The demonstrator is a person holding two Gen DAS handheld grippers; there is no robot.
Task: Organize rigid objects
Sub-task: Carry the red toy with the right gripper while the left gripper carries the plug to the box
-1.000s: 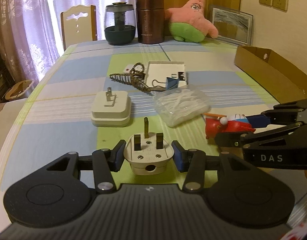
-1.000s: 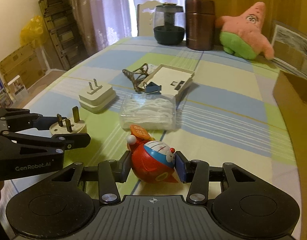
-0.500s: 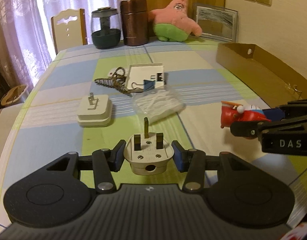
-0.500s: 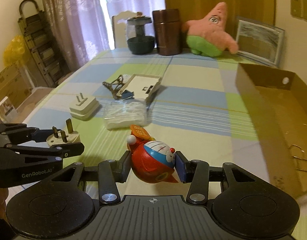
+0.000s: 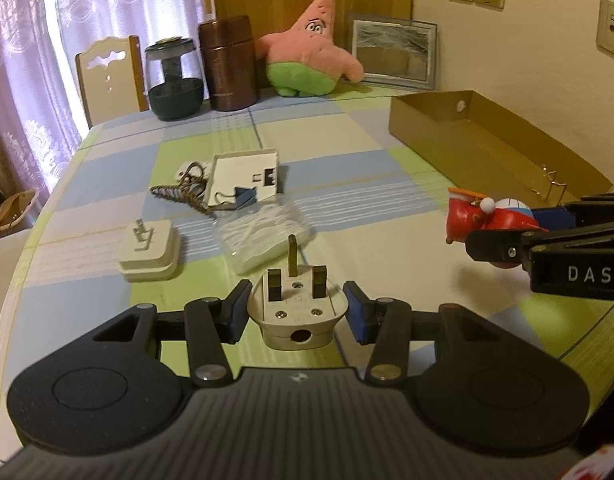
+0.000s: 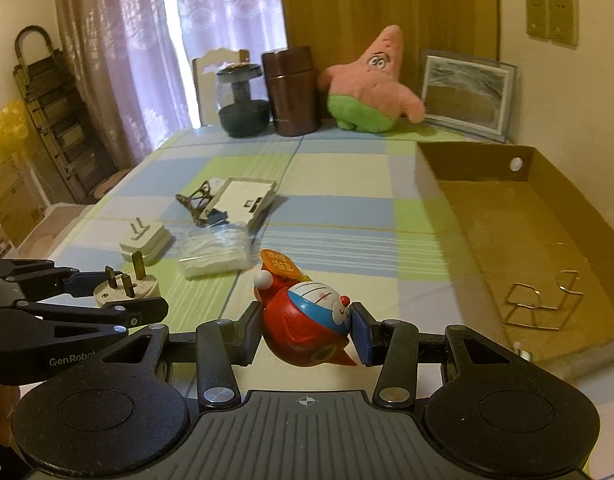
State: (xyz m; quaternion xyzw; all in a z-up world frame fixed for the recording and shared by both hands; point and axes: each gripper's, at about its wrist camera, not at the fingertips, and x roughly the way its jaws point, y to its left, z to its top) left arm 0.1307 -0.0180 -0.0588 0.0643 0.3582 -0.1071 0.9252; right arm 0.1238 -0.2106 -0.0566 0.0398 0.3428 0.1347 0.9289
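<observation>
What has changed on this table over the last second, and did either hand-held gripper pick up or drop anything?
Nothing was picked up or dropped. Both have swung right toward the cardboard box: the right hand-held gripper still clamps the red toy, the left hand-held gripper still clamps the white plug. The charger, clear bag and white tray stayed put.

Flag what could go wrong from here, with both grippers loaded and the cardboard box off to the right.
1. The right gripper pinches the rounded red toy on curved sides, so it may twist or pop out on the way to the cardboard box.
2. The left gripper holds the white plug close beside the right one; both heading boxward could collide.
3. A wire clip already lies in the box; a dropped toy may land on it.
</observation>
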